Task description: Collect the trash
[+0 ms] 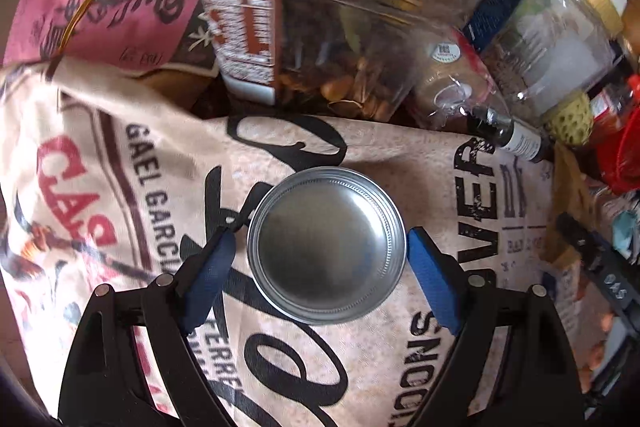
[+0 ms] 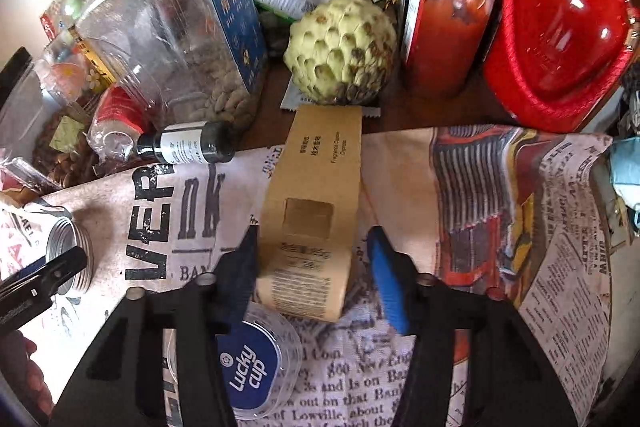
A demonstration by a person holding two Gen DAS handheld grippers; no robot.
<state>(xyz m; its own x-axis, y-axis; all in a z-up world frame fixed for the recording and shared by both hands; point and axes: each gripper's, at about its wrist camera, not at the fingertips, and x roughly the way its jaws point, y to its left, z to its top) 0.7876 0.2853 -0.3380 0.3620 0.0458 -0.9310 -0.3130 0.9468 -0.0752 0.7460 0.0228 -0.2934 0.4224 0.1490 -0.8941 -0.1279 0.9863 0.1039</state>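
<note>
In the left wrist view a round silver metal lid (image 1: pixel 326 245) lies on the printed tablecloth (image 1: pixel 120 163). My left gripper (image 1: pixel 320 247) is open, its blue pads on either side of the lid, close to its rim. In the right wrist view the same lid (image 2: pixel 70 253) shows at the left with the left gripper's finger over it. My right gripper (image 2: pixel 314 243) is open around a tan cardboard box (image 2: pixel 310 211) lying flat. A clear plastic "Lucky cup" lid (image 2: pixel 256 363) lies under its left finger.
Behind stand a plastic jar with a gold cap (image 2: pixel 160 39), a custard apple (image 2: pixel 340 51), a red sauce bottle (image 2: pixel 448 7), a red plastic container (image 2: pixel 560 27), a small dark bottle (image 2: pixel 188 145), and snack bags (image 1: pixel 108 11) and nut jars (image 1: pixel 320 39).
</note>
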